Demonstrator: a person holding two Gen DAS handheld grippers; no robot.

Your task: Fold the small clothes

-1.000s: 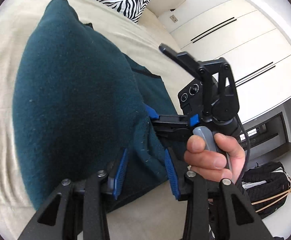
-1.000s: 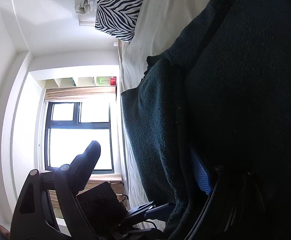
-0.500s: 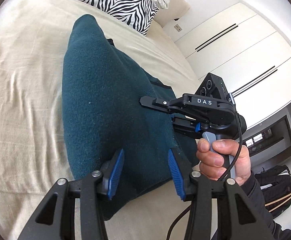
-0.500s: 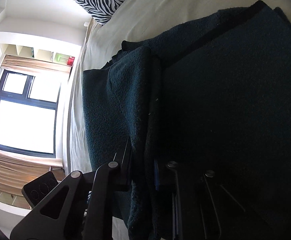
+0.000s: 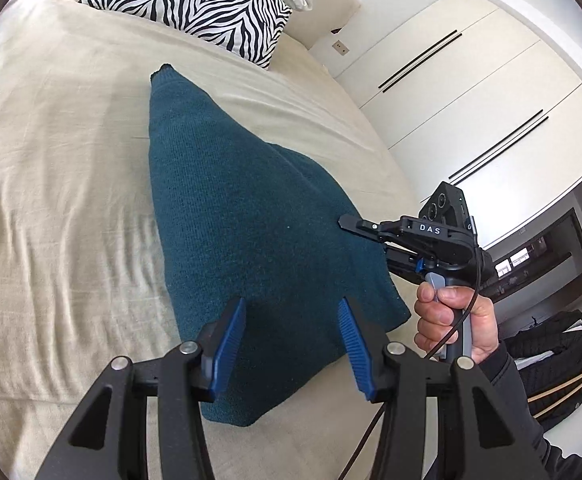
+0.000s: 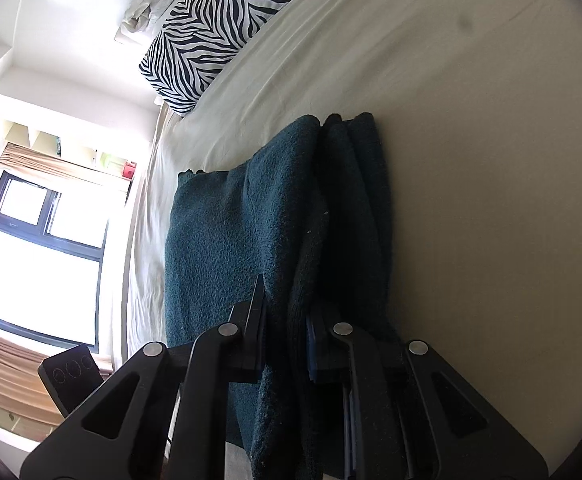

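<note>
Both tongs meet at the near edge of our folded teal garment (image 5: 251,216), which lies on the cream bedsheet (image 5: 59,168) below the zebra pillow (image 5: 195,0). Our left gripper (image 5: 291,340) hovers spread wide over that edge, pads clear of the cloth. Our right gripper (image 6: 287,340) appears clamped on the thick fold at the garment's right side, though dark fabric hides its pads. Our right hand (image 5: 455,320) squeezes the handle.
</note>
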